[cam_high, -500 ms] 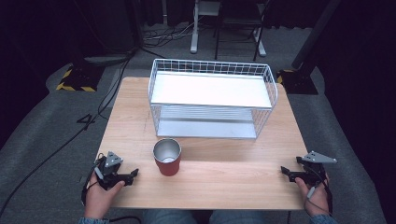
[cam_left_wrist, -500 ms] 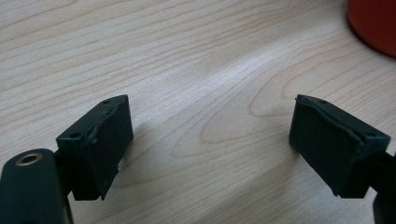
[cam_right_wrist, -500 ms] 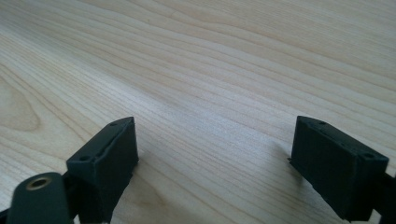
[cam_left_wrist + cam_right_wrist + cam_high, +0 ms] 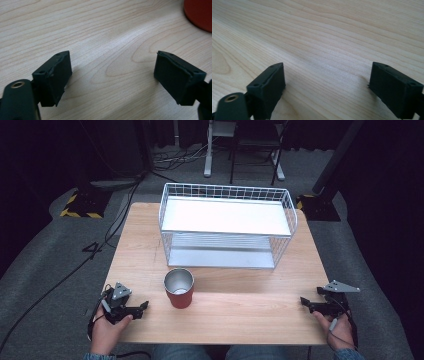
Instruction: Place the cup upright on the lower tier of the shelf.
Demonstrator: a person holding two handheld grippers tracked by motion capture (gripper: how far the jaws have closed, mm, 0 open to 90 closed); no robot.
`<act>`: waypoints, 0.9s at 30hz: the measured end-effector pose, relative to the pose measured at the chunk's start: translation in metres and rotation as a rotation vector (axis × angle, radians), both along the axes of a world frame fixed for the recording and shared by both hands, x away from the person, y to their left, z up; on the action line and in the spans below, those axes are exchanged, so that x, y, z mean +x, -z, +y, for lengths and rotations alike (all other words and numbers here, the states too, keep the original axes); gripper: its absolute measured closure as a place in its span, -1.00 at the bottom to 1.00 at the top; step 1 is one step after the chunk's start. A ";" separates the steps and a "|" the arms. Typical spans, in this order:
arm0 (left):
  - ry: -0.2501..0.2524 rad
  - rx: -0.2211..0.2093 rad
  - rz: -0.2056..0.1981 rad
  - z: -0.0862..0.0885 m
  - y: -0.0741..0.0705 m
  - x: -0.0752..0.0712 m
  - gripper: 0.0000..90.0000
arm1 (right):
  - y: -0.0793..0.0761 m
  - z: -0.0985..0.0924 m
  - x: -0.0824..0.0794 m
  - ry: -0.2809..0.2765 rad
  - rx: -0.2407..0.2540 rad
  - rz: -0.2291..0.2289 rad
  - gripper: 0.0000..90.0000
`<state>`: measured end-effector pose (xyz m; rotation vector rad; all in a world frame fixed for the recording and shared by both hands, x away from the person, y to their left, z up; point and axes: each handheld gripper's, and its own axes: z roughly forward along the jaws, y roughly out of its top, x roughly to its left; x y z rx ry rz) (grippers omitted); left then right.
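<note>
- High view puts the red metal cup with a bare steel inside (image 4: 179, 287) upright on the light wooden table (image 4: 240, 320), just in front of the white two-shelf wire rack (image 4: 227, 225), at about 7 o'clock from the rack's middle.
- Your left gripper (image 4: 142, 307) rests near the table's front left corner, at 8 o'clock from the cup; its jaws stand spread wide with nothing between them.
- Left gripper view shows the cup's red wall (image 4: 198, 12) at 1 o'clock from those jaws, near but apart.
- Your right gripper (image 4: 303, 302) rests at the front right, at about 4 o'clock from the cup and well apart from it, jaws likewise spread and empty over bare wood.
- The left gripper looks the better one for the cup: swing it toward 1 o'clock so the cup sits centred between the jaws.
- Take it low on the wall and level, closing gently; smooth metal may slip or tip.
</note>
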<state>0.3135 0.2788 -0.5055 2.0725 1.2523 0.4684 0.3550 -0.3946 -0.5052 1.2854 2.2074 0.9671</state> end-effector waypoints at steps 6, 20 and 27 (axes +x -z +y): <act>-0.014 -0.046 0.014 0.003 -0.005 -0.001 -0.64 | 0.001 0.004 0.007 0.014 -0.017 0.031 -1.00; 0.057 -0.158 -0.111 -0.016 -0.023 -0.011 -0.65 | 0.001 0.004 0.007 0.016 -0.016 0.030 -1.00; 0.110 -0.257 -0.195 -0.028 -0.032 -0.016 -0.65 | 0.001 0.004 0.007 0.016 -0.016 0.030 -1.00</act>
